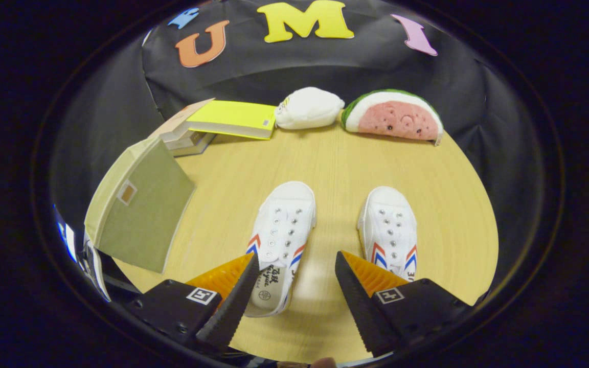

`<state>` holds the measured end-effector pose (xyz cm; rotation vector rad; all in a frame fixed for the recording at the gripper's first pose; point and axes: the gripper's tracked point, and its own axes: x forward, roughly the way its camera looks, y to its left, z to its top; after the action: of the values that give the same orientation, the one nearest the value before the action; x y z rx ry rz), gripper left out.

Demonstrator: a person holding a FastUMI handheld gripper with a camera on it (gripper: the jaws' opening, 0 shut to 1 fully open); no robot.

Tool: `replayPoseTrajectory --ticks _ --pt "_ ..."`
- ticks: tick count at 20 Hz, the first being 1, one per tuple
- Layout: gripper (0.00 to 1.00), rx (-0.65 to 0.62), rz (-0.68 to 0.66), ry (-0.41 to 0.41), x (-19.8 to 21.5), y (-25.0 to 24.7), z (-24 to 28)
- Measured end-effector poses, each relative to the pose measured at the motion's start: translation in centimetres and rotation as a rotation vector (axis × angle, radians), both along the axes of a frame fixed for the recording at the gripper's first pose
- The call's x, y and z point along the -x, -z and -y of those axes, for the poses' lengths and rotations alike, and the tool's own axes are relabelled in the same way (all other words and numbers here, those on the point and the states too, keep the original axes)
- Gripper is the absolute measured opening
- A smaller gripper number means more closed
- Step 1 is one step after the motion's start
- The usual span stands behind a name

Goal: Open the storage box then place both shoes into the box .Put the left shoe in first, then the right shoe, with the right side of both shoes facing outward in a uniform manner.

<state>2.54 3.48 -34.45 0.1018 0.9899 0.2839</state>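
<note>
Gripper [297, 276] hangs with fingers spread wide and empty over the two white canvas shoes, left shoe [280, 240] poking between the tips, right shoe [389, 230] just beyond; light, floppy, so pinch the heel collar, closed green storage box [138, 214] alongside

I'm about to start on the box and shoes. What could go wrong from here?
The gripper hangs open over the left-hand shoe, but the green box beside it looks closed; grabbing a shoe first breaks the order. The box stands close to that shoe, so its lid may knock it.
</note>
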Motion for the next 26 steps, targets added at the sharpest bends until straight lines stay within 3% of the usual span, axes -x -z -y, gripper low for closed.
replayPoseTrajectory --ticks 8,14,17,21,26 --pt "0.91 -0.014 -0.144 0.007 -0.9 3.9 -0.8" --pt "0.65 -0.057 -0.213 -0.036 -1.2 4.5 -1.9" --pt "0.31 -0.096 -0.221 -0.039 -1.0 4.2 -2.6" --pt "0.07 -0.135 -0.244 -0.005 -0.8 4.0 -2.5" --pt "0.06 -0.194 -0.241 0.029 0.3 1.2 -3.6"
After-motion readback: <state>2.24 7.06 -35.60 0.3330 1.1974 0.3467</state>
